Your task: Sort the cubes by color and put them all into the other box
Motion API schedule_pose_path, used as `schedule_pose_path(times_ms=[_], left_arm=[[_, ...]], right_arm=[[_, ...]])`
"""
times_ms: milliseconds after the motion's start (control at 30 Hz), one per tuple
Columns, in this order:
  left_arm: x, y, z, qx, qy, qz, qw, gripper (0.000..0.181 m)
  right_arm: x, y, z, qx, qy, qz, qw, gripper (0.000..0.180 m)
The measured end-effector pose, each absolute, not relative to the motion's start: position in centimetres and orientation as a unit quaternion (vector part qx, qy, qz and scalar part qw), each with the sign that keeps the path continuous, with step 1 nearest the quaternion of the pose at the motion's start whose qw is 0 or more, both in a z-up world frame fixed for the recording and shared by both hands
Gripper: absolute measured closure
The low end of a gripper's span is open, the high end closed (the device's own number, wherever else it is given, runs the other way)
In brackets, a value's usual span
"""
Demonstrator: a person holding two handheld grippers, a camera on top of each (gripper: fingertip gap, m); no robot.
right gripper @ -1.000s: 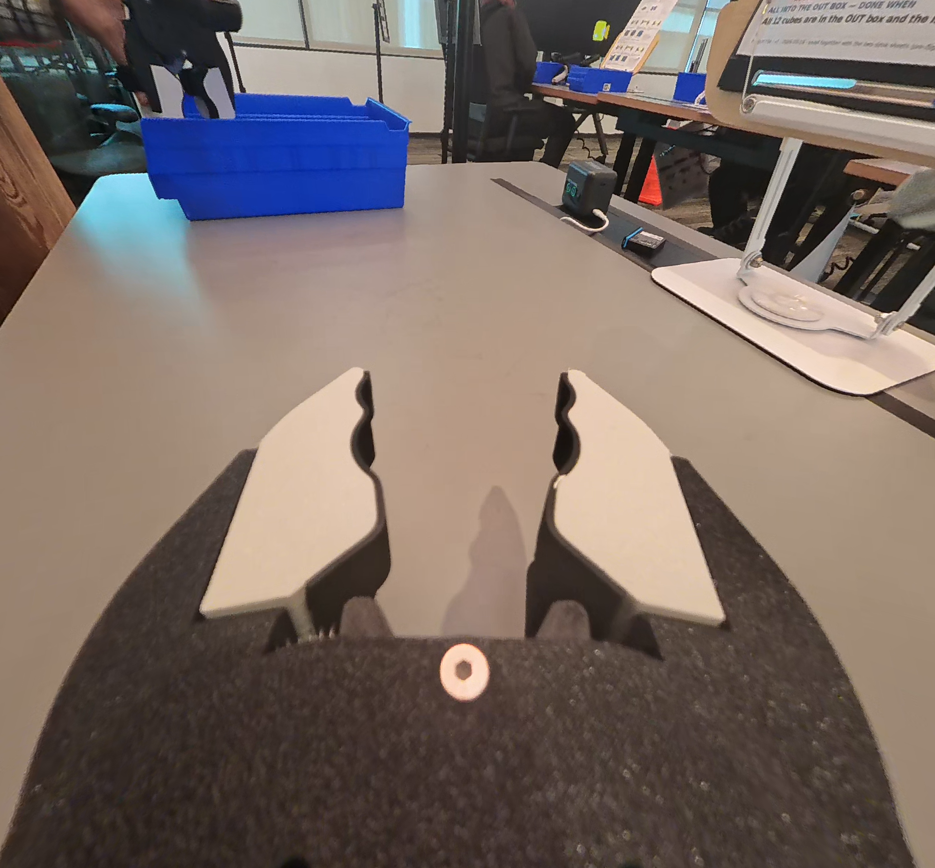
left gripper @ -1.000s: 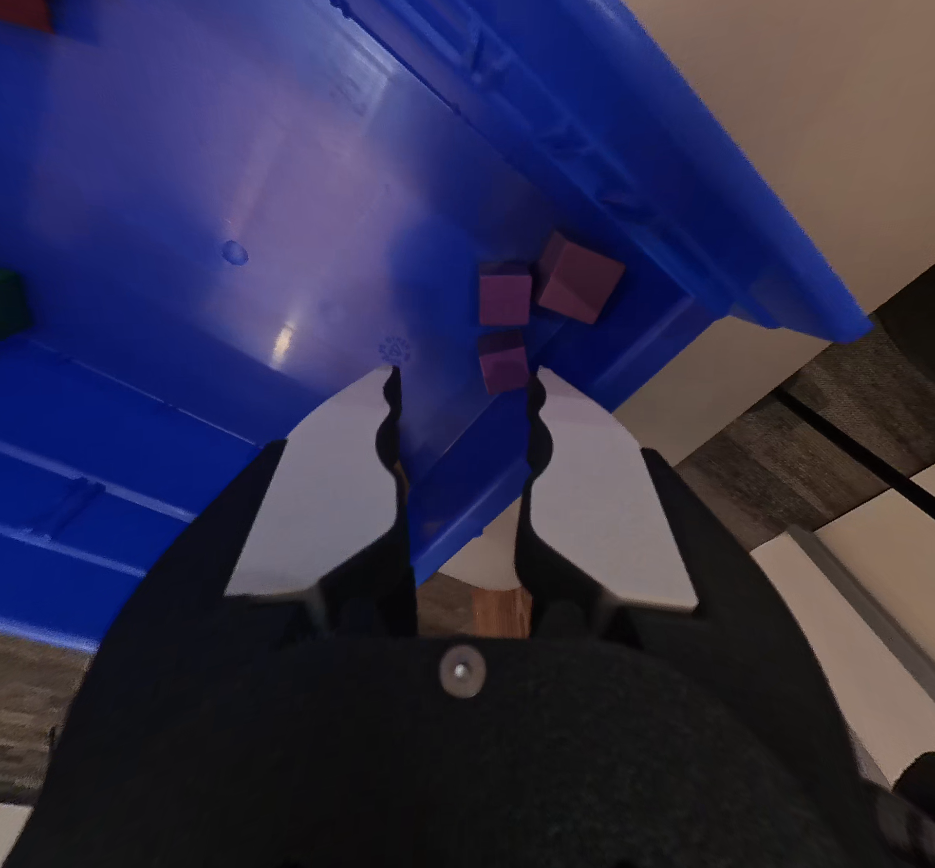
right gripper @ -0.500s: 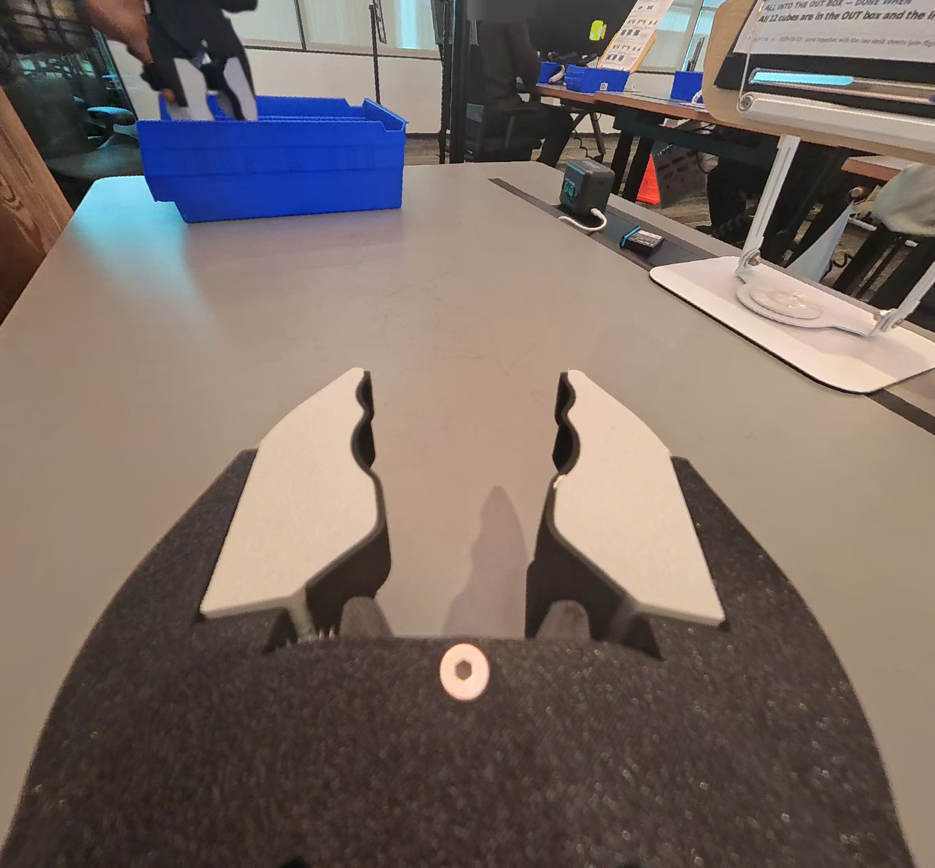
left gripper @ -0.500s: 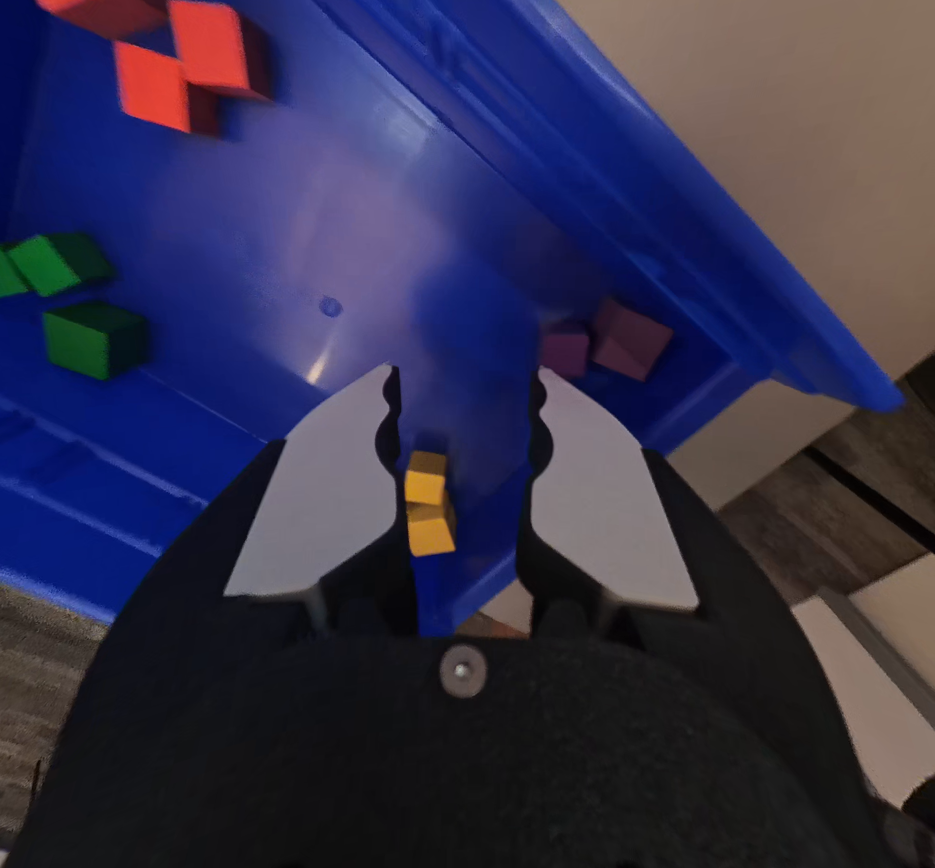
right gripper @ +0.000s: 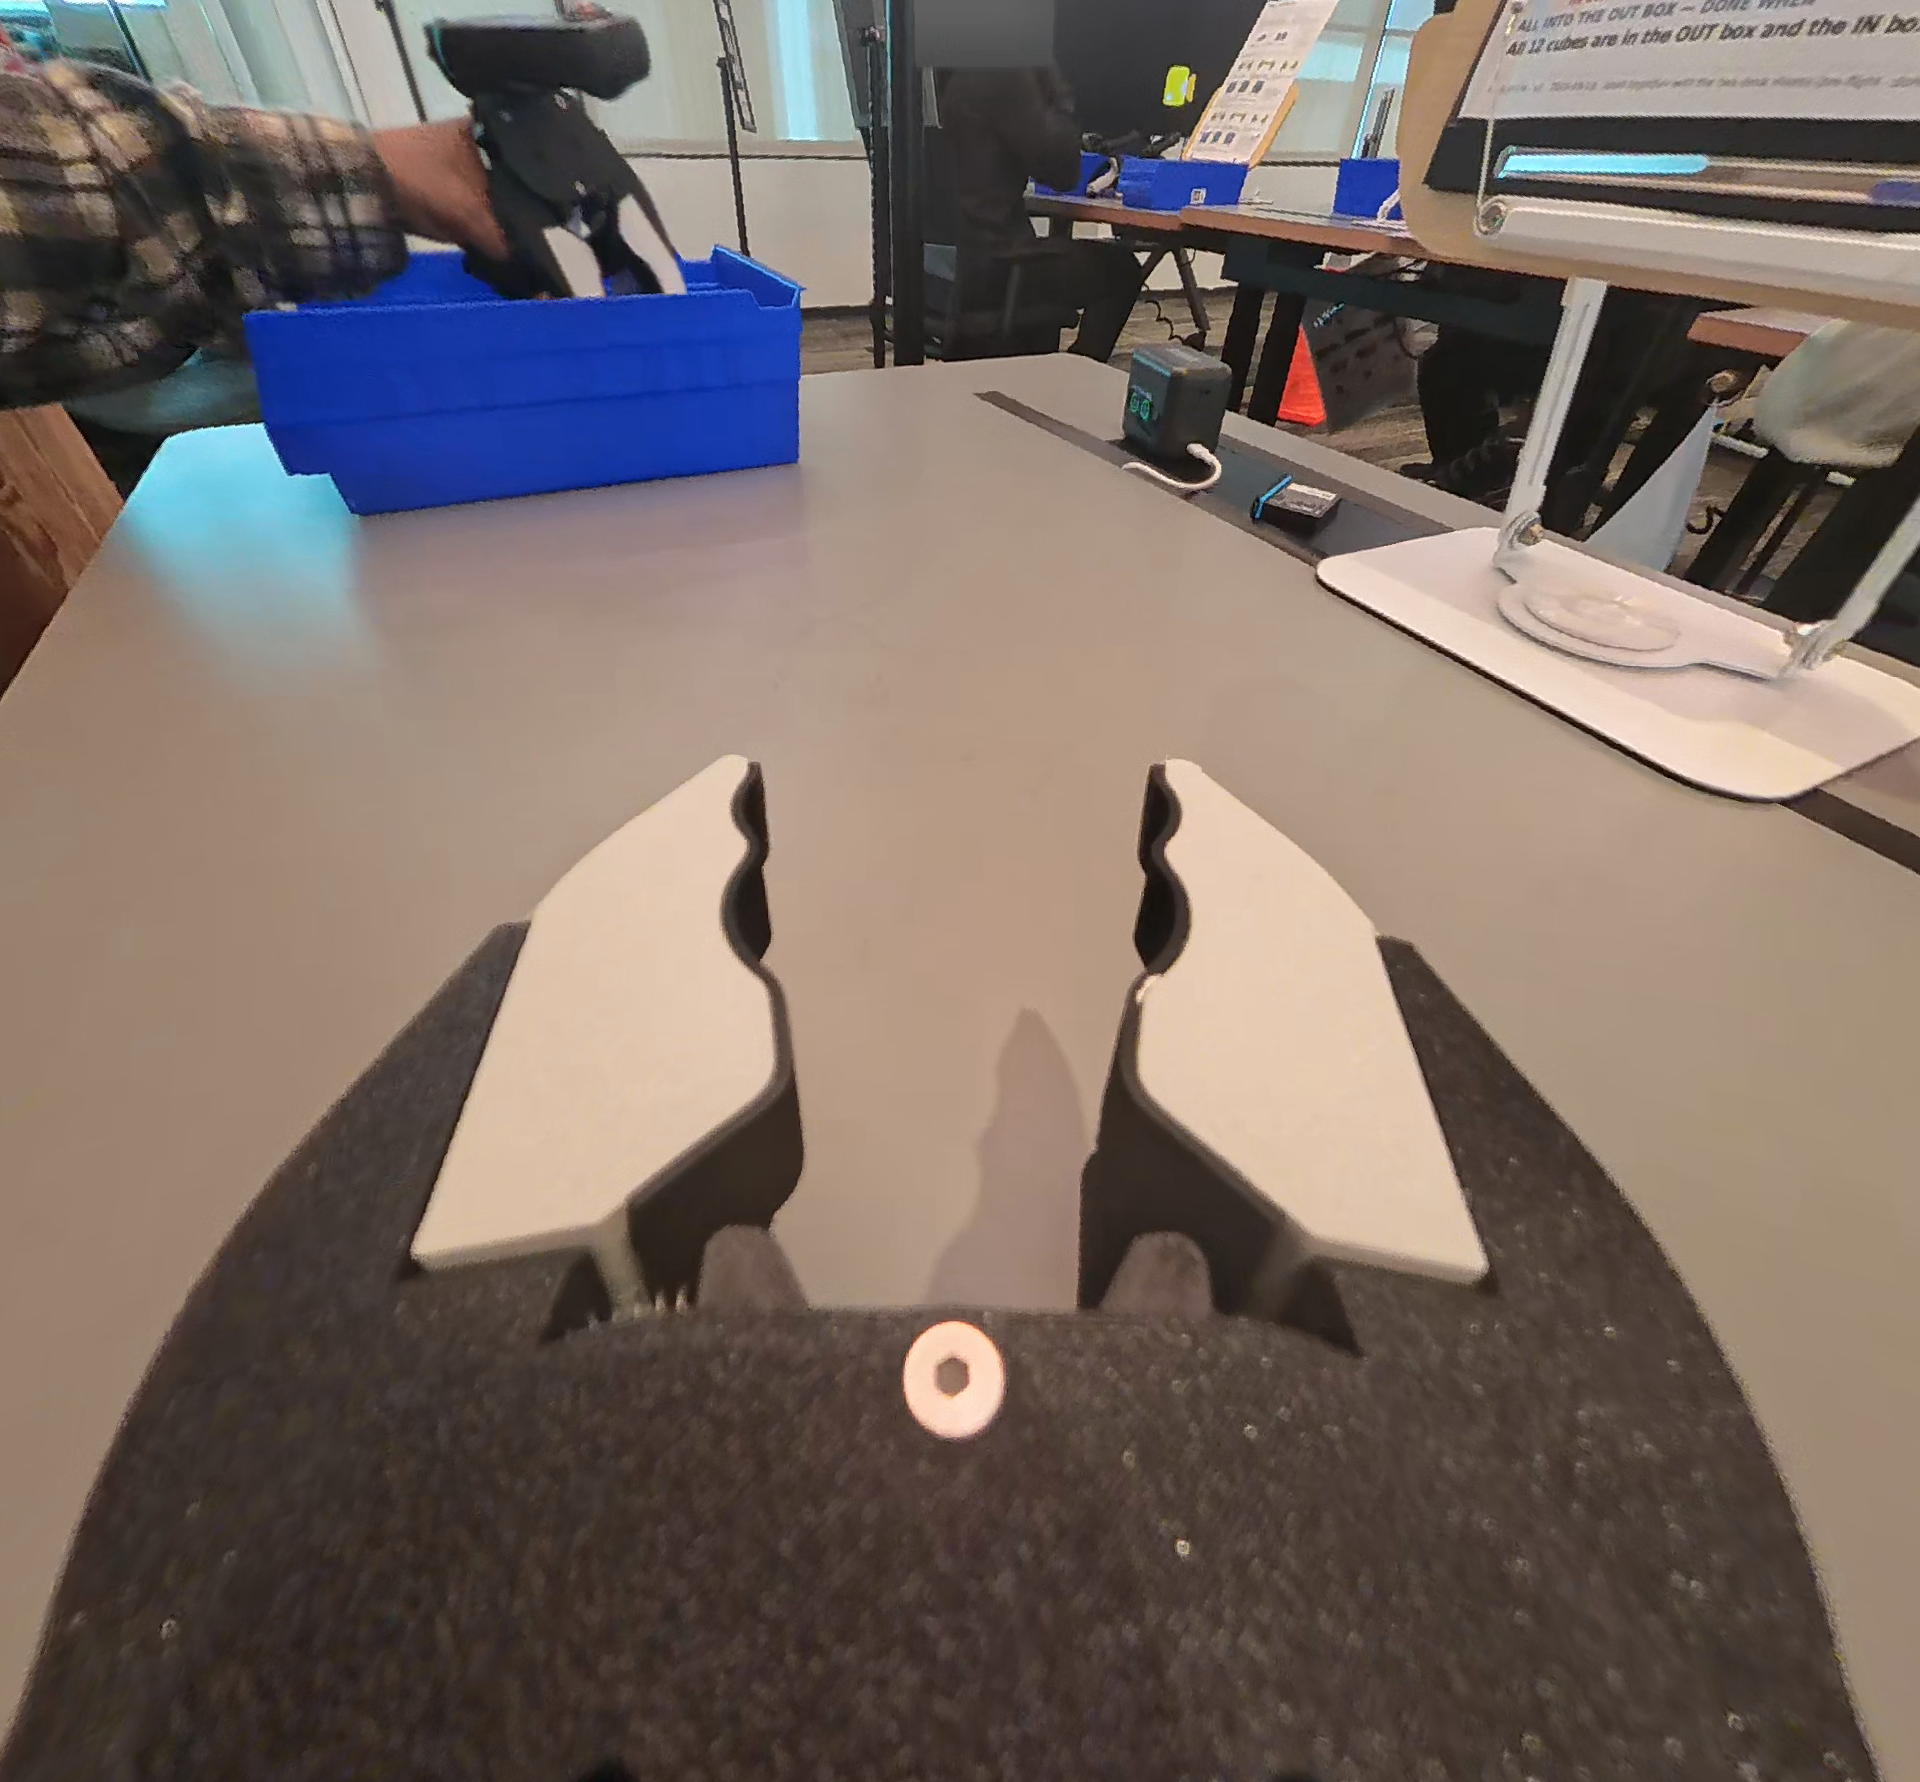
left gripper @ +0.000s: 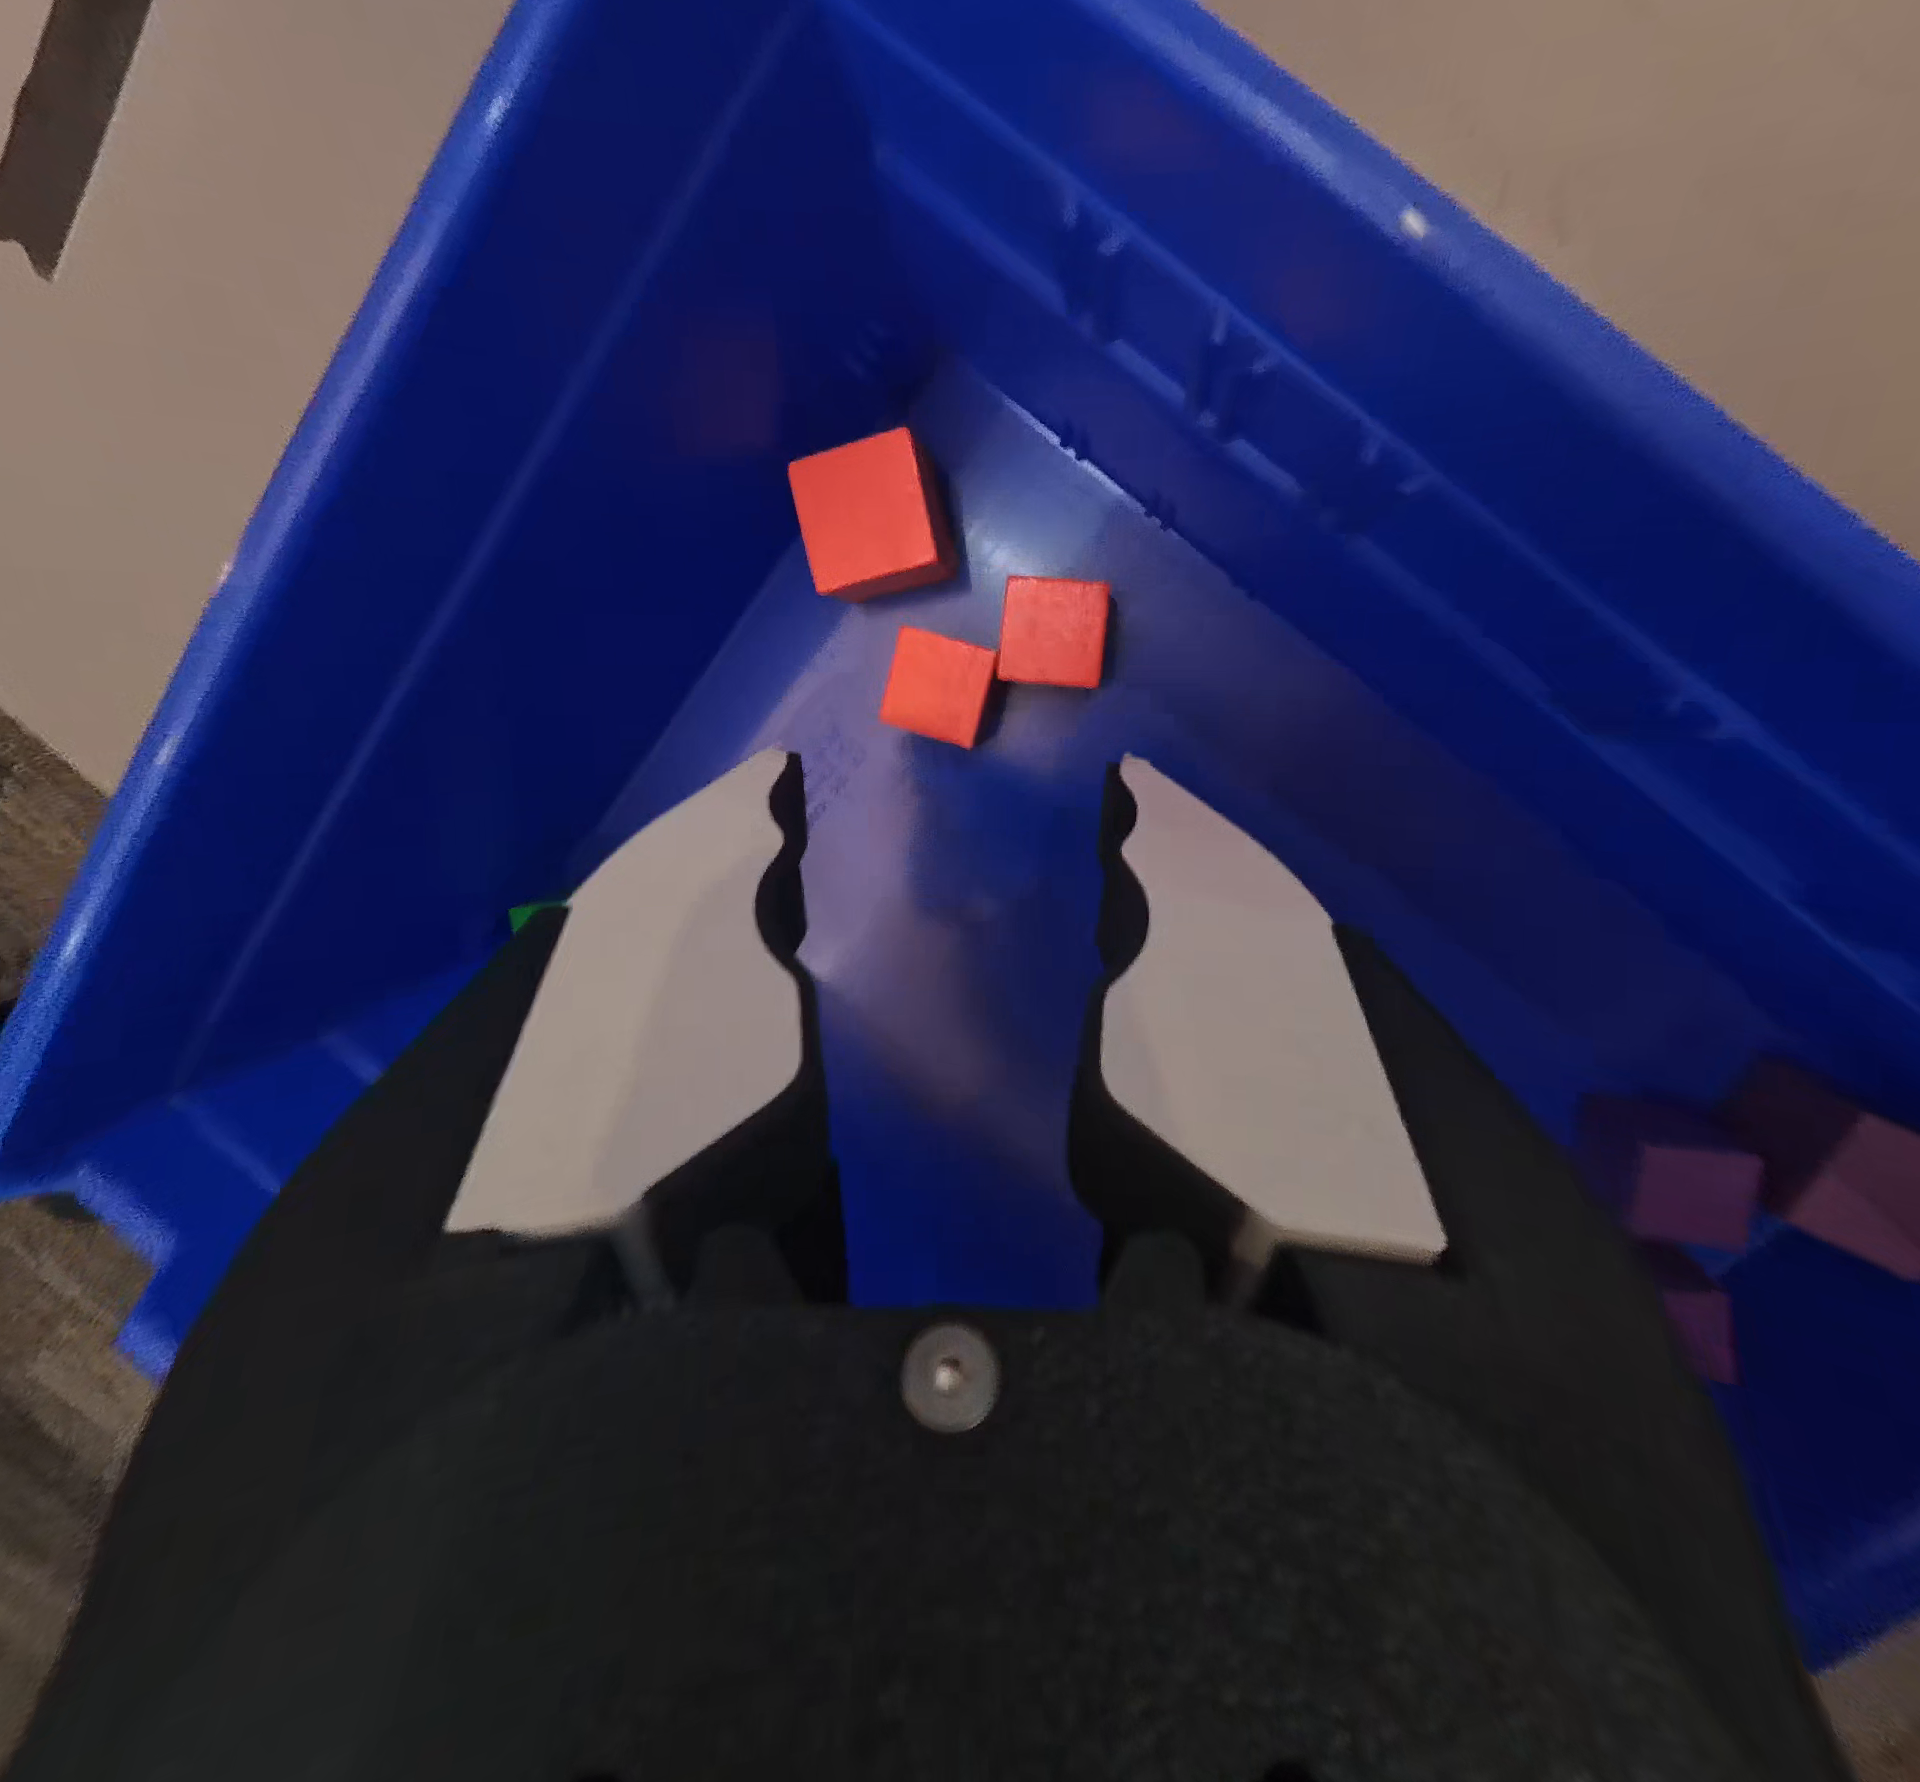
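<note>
In the left wrist view my left gripper [left gripper: 951, 766] is open and empty, pointing down into a blue box [left gripper: 436, 444]. Three red cubes [left gripper: 940, 683] lie in the box's far corner, just beyond my fingertips. Purple cubes [left gripper: 1699, 1202] sit at the right edge, and a sliver of a green cube [left gripper: 532, 917] shows beside the left finger. In the right wrist view my right gripper [right gripper: 951, 766] is open and empty, low over the grey table [right gripper: 623, 693]. The blue box [right gripper: 530, 392] stands far off at the back left, with the left gripper [right gripper: 613, 262] reaching into it.
A person's hand and plaid sleeve [right gripper: 177, 215] hold the left gripper. A white stand base [right gripper: 1621, 652] with a sign board is on the right. A small black device [right gripper: 1174, 402] and a cable lie along the table's dark strip. Other tables and a seated person are behind.
My left gripper has swung across the box from the purple and yellow cubes toward the corner with the red cubes. The right gripper has stayed still and open.
</note>
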State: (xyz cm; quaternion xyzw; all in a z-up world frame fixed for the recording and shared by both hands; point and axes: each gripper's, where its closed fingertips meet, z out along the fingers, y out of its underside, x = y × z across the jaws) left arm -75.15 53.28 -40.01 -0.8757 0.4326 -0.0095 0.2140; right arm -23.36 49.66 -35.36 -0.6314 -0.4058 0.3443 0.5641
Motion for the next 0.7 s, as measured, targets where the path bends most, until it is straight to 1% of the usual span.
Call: schedule_pose_path(times_ms=[100, 267, 300, 367, 467, 567, 700], left_arm=[[-74.9, 53.8, -41.2, -0.875, 0.439, -0.031, 0.201, 0.127], [-74.5, 54.4, -42.7, -0.874, 0.445, -0.051, 0.188, 0.134], [-74.4, 54.5, -43.0, -0.875, 0.445, -0.054, 0.183, 0.138], [-74.4, 54.3, -43.8, -0.875, 0.45, -0.058, 0.168, 0.158], [-74.6, 54.1, -43.7, -0.881, 0.442, -0.061, 0.158, 0.158], [-75.2, 53.5, -41.9, -0.885, 0.429, -0.053, 0.171, 0.158], [-75.8, 53.4, -36.2, -0.884, 0.389, -0.036, 0.258, 0.158]], right_arm=[[-23.6, 49.7, -35.4, -0.632, -0.405, 0.344, 0.564, 0.111], [-23.7, 49.9, -35.4, -0.633, -0.402, 0.346, 0.564, 0.111], [-23.6, 49.9, -35.3, -0.633, -0.4, 0.347, 0.564, 0.111], [-23.5, 49.9, -35.2, -0.632, -0.397, 0.351, 0.565, 0.111], [-23.4, 49.9, -35.1, -0.631, -0.396, 0.353, 0.566, 0.111], [-23.4, 49.7, -35.0, -0.628, -0.398, 0.354, 0.567, 0.112], [-23.5, 49.4, -34.6, -0.625, -0.399, 0.357, 0.569, 0.112]])
